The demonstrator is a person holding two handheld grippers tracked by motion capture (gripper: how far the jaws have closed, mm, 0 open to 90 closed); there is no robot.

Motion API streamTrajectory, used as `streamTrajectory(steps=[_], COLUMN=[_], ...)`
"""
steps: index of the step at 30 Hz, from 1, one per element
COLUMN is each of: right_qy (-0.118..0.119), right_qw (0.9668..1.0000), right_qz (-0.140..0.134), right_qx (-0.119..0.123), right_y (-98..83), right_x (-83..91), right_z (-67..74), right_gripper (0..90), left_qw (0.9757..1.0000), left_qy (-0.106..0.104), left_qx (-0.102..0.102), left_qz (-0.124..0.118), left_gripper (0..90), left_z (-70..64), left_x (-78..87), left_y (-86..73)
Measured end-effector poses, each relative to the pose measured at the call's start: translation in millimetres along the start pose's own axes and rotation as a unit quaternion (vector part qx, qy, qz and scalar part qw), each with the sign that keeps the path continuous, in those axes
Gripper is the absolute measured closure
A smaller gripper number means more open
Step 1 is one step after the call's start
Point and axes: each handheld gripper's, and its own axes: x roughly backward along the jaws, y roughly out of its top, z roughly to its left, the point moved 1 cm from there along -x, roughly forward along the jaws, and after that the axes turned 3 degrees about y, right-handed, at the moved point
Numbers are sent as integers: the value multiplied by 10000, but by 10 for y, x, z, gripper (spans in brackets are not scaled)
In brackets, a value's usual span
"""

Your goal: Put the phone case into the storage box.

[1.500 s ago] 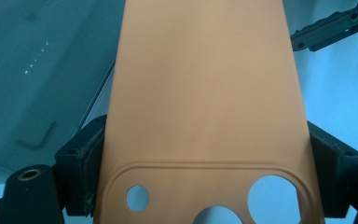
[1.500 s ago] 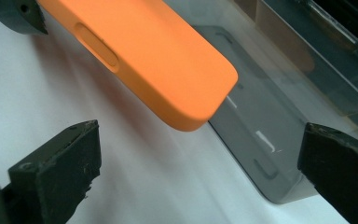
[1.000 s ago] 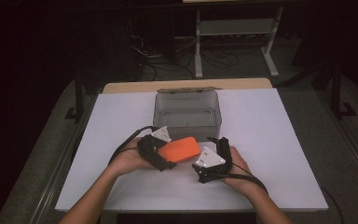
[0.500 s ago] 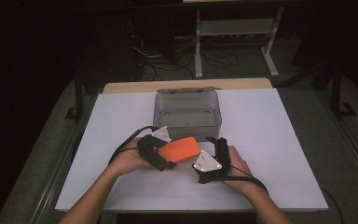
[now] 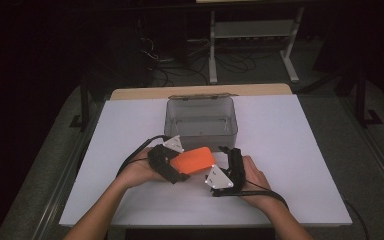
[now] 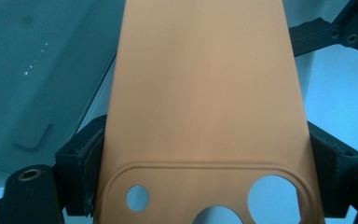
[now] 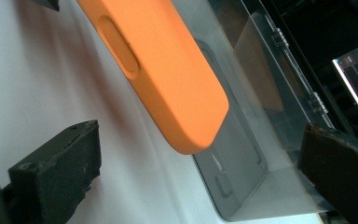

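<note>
The left gripper (image 5: 180,167) holds an orange phone case (image 5: 194,161) above the white table (image 5: 290,150). In the left gripper view its 2 black jaws press on the 2 long edges of the phone case (image 6: 205,93), near the end with the camera cut-outs, so the grip is firm and closed on it. The case points away from this gripper, toward the right gripper (image 5: 226,155).

The right gripper is beside the free end of the case. In the right gripper view its 2 jaws stand wide apart, and the rounded end of the phone case (image 7: 168,79) hangs in front of them, not between the pads. The pads touch nothing, so this gripper is open and holds nothing.

Behind the case stands a clear grey plastic box (image 5: 201,117) with its lid open at the back. In the high view the case is just in front of the near wall of the box, close to it, but I cannot tell if it touches the wall; it seems to be slightly apart. Inside the box (image 7: 256,140) nothing can be made out clearly.

Both forearms of the person come in from the bottom of the high view, and a black cable (image 5: 135,155) curves from the left gripper over the table.
</note>
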Motion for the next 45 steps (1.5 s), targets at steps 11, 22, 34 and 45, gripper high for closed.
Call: streamTrajectory(steps=[11,22,34,45], right_qy=[-154,-304,-478,-623], right_qw=[9993,9969,9927,9882], right_qz=[-15,-72,-120,-153], right_qx=[341,723,1097,1392], right_y=[32,79,134,184], right_x=[6,-3,-22,-57], right_z=[28,72,129,185], right_gripper=[0,0,0,0], left_qw=[10000,10000,10000,9999], left_qy=[8,1,21,50], left_qx=[0,-35,-63,-78], left_qz=[14,63,49,74], left_gripper=[157,157,157,157], left_z=[-2,-3,-21,-41], left_x=[-4,-9,-12,-26], left_y=[0,3,14,28])
